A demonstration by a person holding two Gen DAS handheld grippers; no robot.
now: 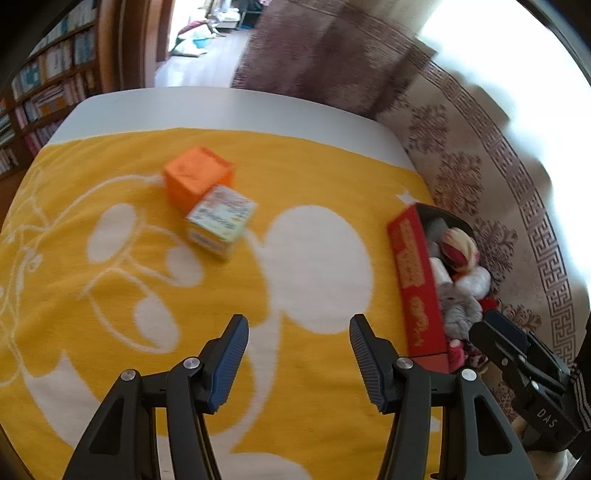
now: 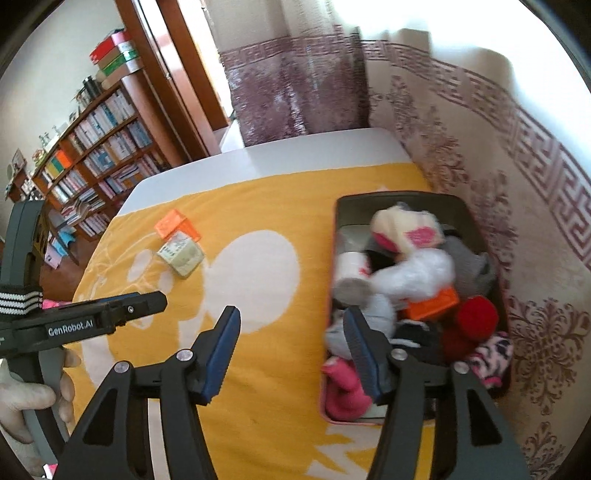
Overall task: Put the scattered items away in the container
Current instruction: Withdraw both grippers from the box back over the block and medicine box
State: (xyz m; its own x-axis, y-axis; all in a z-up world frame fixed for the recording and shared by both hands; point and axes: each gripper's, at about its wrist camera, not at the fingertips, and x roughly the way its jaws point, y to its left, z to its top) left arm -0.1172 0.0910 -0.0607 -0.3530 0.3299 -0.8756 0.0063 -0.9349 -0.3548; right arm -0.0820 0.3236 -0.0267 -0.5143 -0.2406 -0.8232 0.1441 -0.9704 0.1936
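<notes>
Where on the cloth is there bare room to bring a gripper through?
Free: the yellow cloth between the two small boxes, orange box and pale box, and the red container; also the near cloth under both open grippers. Crowded: the container itself, heaped full.

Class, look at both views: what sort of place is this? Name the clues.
Probably a home living room or study: a packed bookshelf, patterned sofa upholstery beside the table, and a doorway to another room.

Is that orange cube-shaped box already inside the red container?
No, the orange cube-shaped box sits out on the yellow blanket, touching a pale printed box, apart from the red container.
</notes>
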